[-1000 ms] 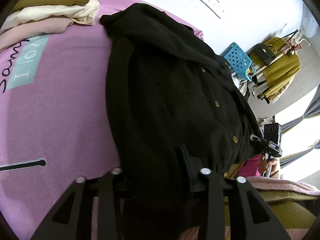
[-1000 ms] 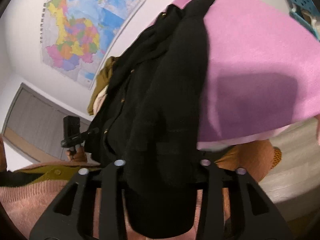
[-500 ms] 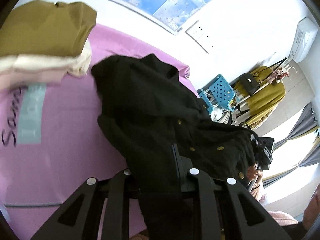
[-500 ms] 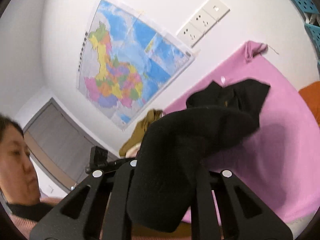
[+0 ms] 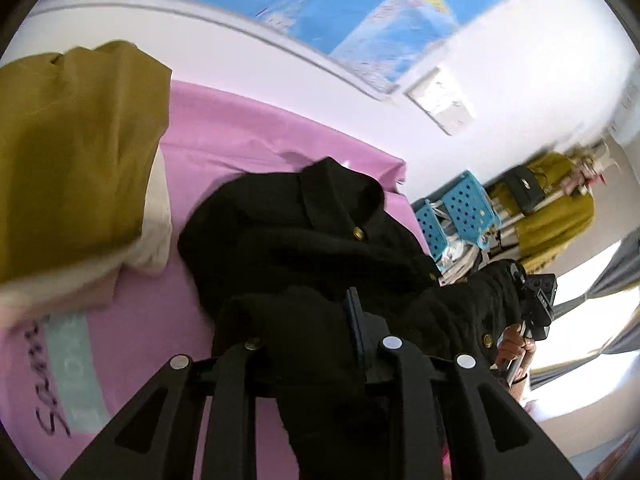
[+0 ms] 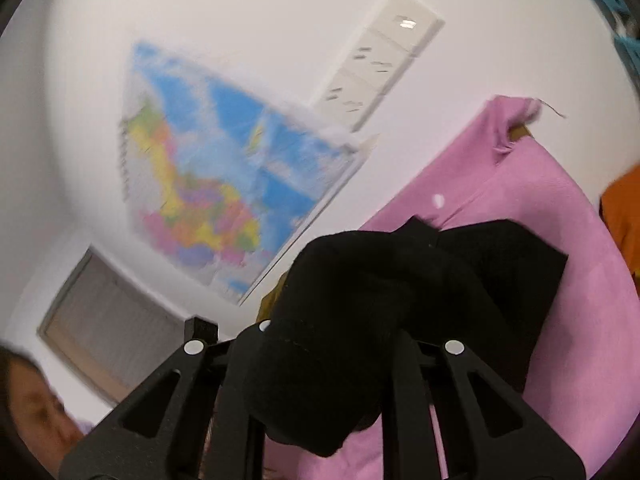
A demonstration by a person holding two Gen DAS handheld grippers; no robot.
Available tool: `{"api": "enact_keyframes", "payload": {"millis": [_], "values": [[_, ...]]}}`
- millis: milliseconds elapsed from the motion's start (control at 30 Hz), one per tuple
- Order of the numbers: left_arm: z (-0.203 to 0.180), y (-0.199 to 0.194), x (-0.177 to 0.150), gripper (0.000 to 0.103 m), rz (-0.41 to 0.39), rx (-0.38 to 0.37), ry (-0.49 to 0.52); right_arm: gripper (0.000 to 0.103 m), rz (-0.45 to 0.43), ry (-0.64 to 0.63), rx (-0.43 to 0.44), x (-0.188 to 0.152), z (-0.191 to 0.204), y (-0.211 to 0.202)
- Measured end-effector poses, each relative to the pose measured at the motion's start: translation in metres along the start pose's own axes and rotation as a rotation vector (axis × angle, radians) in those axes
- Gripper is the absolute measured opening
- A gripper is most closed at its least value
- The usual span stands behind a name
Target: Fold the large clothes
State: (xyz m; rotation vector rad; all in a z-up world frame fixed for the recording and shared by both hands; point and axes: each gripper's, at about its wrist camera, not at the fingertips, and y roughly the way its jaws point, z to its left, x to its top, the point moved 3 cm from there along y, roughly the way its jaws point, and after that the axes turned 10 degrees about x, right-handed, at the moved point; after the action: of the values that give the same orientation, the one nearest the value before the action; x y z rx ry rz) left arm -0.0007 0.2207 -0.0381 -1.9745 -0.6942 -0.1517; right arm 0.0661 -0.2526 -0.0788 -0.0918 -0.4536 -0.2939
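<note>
left wrist view: the left gripper is clenched on a thick fold of the black coat, and its jaws have just been opening a little with the cloth between them. the coat's collar and gold buttons lie further off on the pink sheet, while its near part is bunched up off the sheet between the two grippers. a stack of folded clothes, mustard on top of cream, sits on the sheet just beside the coat. at the right edge the coat runs to the right gripper, held by a hand. right wrist view: the right gripper grasps a rolled black wad of the coat, its jaws having just been closing on it; the wad hides the fingertips. a wall map and sockets show behind, blurred.
</note>
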Motion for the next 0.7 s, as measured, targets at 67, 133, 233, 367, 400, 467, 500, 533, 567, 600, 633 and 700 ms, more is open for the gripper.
{"api": "enact_keyframes", "payload": {"millis": [67, 133, 233, 367, 400, 467, 500, 533, 567, 600, 633, 700], "values": [[0.006, 0.016, 0.019, 0.023, 0.028, 0.011, -0.032, 0.013, 0.003, 0.038, -0.026, 0.013, -0.022, 0.007], [0.014, 0.037, 0.038, 0.025, 0.064, 0.017, -0.073, 0.014, -0.005, 0.109, -0.08, 0.025, -0.051, 0.022], [0.028, 0.068, 0.061, 0.026, 0.113, 0.036, -0.146, 0.019, 0.011, 0.197, -0.178, 0.033, -0.095, 0.043], [0.055, 0.098, 0.076, 0.026, 0.183, 0.002, -0.265, 0.041, 0.023, 0.295, -0.197, 0.031, -0.132, 0.054], [0.058, 0.101, 0.078, 0.026, 0.188, -0.006, -0.281, 0.043, 0.025, 0.283, -0.191, 0.03, -0.131, 0.055], [0.058, 0.102, 0.076, 0.03, 0.177, -0.02, -0.261, 0.061, 0.008, 0.249, -0.176, 0.029, -0.124, 0.054], [0.055, 0.098, 0.074, 0.042, 0.165, -0.037, -0.237, 0.067, -0.001, 0.235, -0.165, 0.029, -0.12, 0.052], [0.051, 0.094, 0.074, 0.05, 0.151, -0.058, -0.221, 0.074, -0.016, 0.2, -0.153, 0.029, -0.11, 0.048], [0.049, 0.088, 0.071, 0.064, 0.129, -0.079, -0.207, 0.077, -0.021, 0.147, -0.15, 0.027, -0.099, 0.045], [0.045, 0.081, 0.066, 0.071, 0.102, -0.096, -0.193, 0.08, -0.016, 0.091, -0.157, 0.024, -0.087, 0.04], [0.036, 0.072, 0.056, 0.072, 0.085, -0.097, -0.136, 0.084, 0.006, 0.028, -0.174, 0.017, -0.073, 0.035], [0.018, 0.057, 0.035, 0.073, 0.073, -0.047, 0.013, 0.084, 0.078, -0.108, -0.155, -0.01, -0.044, 0.028]]}}
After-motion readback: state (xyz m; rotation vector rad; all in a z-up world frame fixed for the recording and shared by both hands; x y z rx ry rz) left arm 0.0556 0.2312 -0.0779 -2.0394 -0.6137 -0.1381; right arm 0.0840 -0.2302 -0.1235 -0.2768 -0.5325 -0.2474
